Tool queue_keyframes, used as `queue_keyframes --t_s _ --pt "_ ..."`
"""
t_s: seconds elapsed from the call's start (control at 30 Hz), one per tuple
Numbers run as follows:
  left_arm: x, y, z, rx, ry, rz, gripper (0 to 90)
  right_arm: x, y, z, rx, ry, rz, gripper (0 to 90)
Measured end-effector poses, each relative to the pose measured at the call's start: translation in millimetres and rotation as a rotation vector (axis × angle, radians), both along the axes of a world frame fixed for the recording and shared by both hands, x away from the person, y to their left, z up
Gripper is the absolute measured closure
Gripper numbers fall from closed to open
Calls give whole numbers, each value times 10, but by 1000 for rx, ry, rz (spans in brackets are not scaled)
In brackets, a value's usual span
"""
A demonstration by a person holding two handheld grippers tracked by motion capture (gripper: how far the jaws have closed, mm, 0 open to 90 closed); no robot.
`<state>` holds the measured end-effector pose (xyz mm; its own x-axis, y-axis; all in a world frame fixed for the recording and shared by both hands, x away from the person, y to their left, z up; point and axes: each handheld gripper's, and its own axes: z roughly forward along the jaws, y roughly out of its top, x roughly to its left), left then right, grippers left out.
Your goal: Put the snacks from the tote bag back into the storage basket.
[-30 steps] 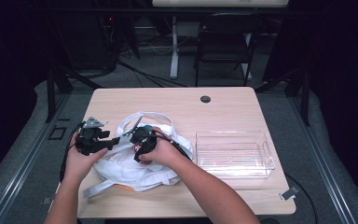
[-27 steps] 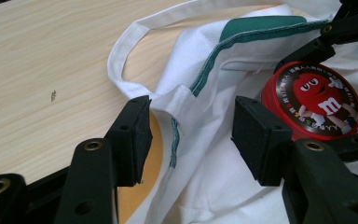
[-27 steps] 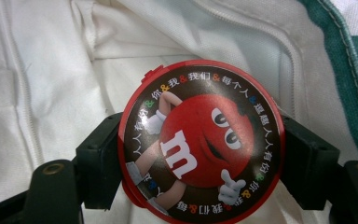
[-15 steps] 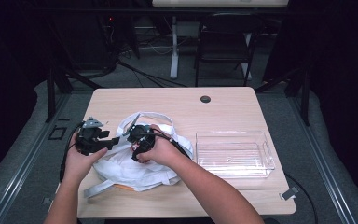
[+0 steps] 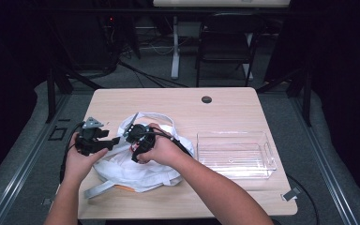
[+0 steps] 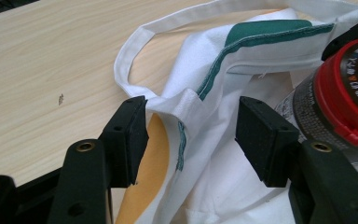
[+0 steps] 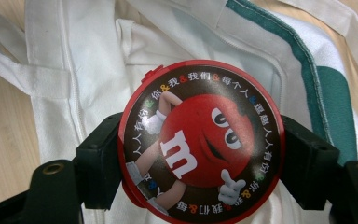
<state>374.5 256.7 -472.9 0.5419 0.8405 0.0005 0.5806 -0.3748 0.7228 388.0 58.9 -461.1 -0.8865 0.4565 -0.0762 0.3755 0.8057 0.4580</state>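
A white cloth tote bag (image 5: 136, 169) with green trim and an orange patch lies on the left half of the wooden table (image 5: 234, 110). My left gripper (image 5: 114, 140) sits at the bag's left side. In the left gripper view (image 6: 193, 130) its jaws have just been opening and stand wide, with the bag's rim (image 6: 186, 105) loose between the pads. My right gripper (image 5: 138, 146) is shut on a round red candy tin (image 7: 200, 140), held just above the bag (image 7: 98, 56). The tin (image 6: 349, 88) also appears at the right edge of the left gripper view.
A clear plastic bin (image 5: 236, 154) stands on the table's right half. There is a round cable hole (image 5: 206, 99) near the far edge. A bag strap (image 5: 98, 189) trails toward the front left corner. A chair (image 5: 225, 44) and table legs stand beyond the table.
The right gripper has risen a little with the tin and shifted slightly left. The left hand has stayed in place.
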Motion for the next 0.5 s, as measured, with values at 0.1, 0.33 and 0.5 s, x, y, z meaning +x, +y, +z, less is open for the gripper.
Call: queue_keyframes --t_s 0.1,0.33,0.5 --pt "-2 -15 1 5 -4 -2 438 -8 -19 41 4 -1 1 252" --pt "-1 -16 45 -18 -5 -11 444 -37 -71 132 17 -5 -1 252" --pt "15 -32 70 -24 -14 -14 444 -61 -113 201 24 -4 -1 252"
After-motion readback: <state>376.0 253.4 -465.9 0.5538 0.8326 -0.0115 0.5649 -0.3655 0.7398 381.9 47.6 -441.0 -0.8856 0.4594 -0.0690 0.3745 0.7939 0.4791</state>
